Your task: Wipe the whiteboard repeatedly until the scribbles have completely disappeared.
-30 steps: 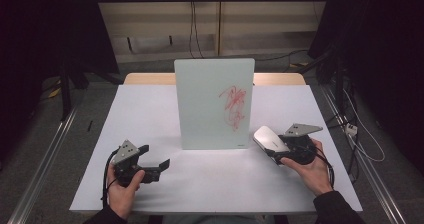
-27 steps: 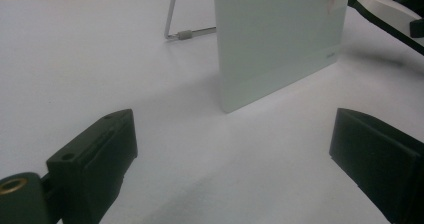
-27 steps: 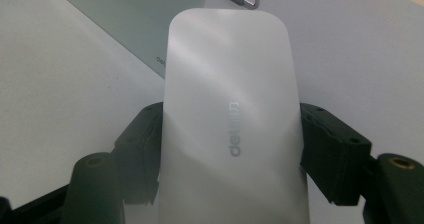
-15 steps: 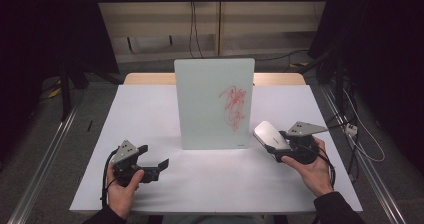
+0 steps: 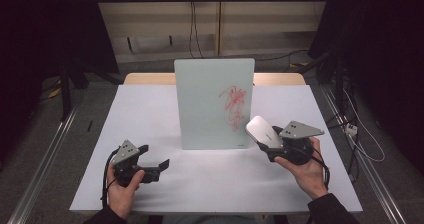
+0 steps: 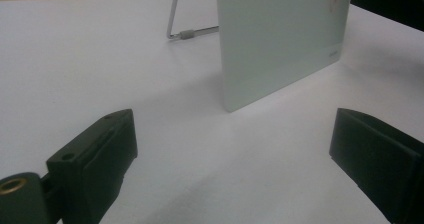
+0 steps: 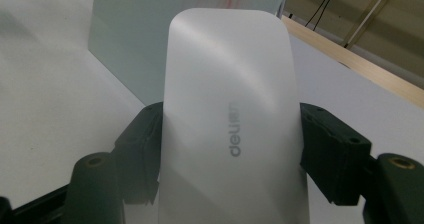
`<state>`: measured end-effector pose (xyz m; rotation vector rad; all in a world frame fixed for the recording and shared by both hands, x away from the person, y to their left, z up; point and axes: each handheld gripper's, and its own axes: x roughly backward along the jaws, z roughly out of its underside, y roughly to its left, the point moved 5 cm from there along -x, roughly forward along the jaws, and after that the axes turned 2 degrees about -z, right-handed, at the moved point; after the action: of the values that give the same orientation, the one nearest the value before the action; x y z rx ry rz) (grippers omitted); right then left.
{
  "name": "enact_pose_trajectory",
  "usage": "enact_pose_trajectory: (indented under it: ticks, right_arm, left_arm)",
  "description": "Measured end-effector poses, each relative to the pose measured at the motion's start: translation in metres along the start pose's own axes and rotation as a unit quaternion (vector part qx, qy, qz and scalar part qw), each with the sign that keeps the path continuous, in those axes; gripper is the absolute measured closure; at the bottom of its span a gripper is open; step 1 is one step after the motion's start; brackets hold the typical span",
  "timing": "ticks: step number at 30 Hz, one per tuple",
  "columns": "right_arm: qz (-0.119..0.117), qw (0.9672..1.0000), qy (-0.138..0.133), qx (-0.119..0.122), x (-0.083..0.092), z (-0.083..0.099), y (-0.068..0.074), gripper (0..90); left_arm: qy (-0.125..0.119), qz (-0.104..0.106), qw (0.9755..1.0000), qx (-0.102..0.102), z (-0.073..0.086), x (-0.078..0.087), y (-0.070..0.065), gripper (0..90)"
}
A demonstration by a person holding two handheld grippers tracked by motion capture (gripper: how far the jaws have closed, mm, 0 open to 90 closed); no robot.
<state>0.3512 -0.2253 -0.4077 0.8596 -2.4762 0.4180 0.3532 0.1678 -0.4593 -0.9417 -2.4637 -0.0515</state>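
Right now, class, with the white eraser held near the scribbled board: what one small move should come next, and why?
Probably carry the right gripper up toward the red scribble on the upright board. Its fingers clamp the white eraser, which sits lower than most of the marks, beside the board's right edge. The left gripper rests open on the table.

White table [image 5: 150, 109], upright glass board [image 5: 210, 99]

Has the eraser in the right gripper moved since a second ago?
Yes. The eraser in the right gripper has risen slightly, closer to the board's red scribble.
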Motion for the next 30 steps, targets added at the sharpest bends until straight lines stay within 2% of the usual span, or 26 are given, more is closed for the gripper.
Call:
enact_pose_trajectory:
  ticks: [4, 8, 12, 14, 21, 26, 30]
  right_arm:
    - [0.022, 0.9990, -0.002, 0.039, -0.010, -0.010, 0.007, 31.6]
    - [0.030, 0.9976, -0.015, 0.061, -0.015, -0.025, 0.008, 31.6]
    - [0.036, 0.9962, -0.033, 0.072, -0.020, -0.041, 0.006, 31.6]
    - [0.031, 0.9950, -0.046, 0.083, -0.022, -0.048, 0.006, 31.6]
    - [0.031, 0.9920, -0.065, 0.104, -0.027, -0.069, 0.007, 31.6]
    - [0.049, 0.9888, -0.076, 0.119, -0.031, -0.087, 0.002, 31.6]
    - [0.053, 0.9854, -0.087, 0.136, -0.036, -0.099, 0.001, 31.6]
  left_arm:
    - [0.000, 0.000, 1.0000, 0.000, 0.000, 0.000, -0.001, 4.9]
    - [0.000, 0.000, 1.0000, 0.001, 0.000, 0.000, 0.000, 4.9]
    - [0.001, 0.002, 1.0000, 0.000, 0.000, 0.000, 0.000, 4.9]
    - [0.001, 0.002, 1.0000, 0.000, 0.000, 0.000, 0.000, 4.9]
    - [0.002, 0.004, 1.0000, 0.002, 0.001, -0.001, 0.000, 4.9]
    - [0.003, 0.004, 1.0000, 0.002, 0.001, -0.001, 0.000, 4.9]
    - [0.003, 0.004, 1.0000, 0.003, 0.001, -0.002, 0.000, 4.9]
